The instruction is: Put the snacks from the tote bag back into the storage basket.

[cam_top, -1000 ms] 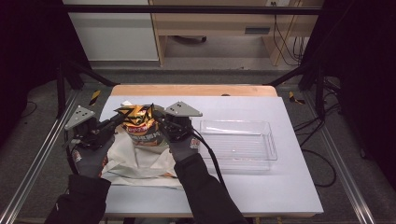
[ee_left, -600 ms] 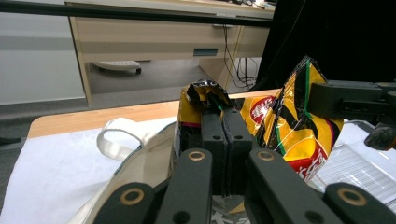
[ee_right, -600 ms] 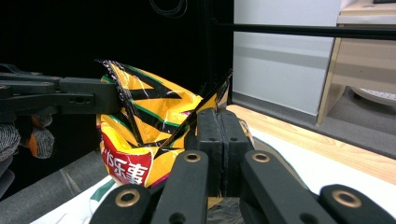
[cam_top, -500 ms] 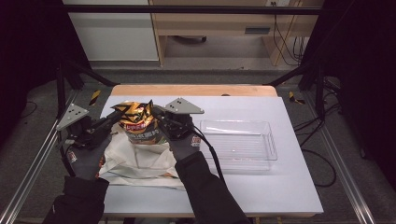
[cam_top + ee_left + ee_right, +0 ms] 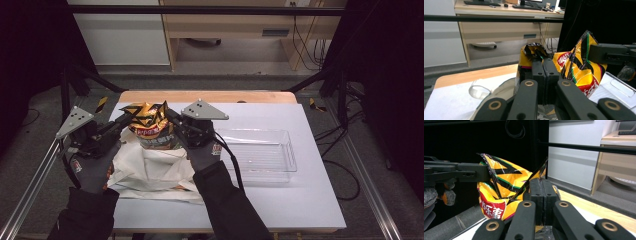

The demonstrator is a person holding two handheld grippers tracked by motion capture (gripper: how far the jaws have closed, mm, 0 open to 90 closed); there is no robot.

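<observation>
A yellow, black and red snack bag (image 5: 151, 125) is held up above a white cloth bag (image 5: 150, 167) on the table. My left gripper (image 5: 125, 119) is shut on the bag's top left corner, and my right gripper (image 5: 169, 115) is shut on its top right corner. In the left gripper view the closed jaws pinch the dark crimped edge of the snack bag (image 5: 574, 67), with the other gripper's black jaw (image 5: 610, 53) clamped at the right. In the right gripper view the snack bag (image 5: 504, 187) stretches between my jaws and the other gripper (image 5: 461, 175) at left.
A clear plastic tray (image 5: 260, 152) lies on the white table (image 5: 300, 200) just right of my right hand. The table's wooden far edge (image 5: 210, 96) runs behind the bag. A metal frame rail (image 5: 30, 175) borders the left side.
Both grippers have kept their hold on the snack bag and lifted it slightly. The left gripper has shifted a little outward to the left, stretching the bag's top.
</observation>
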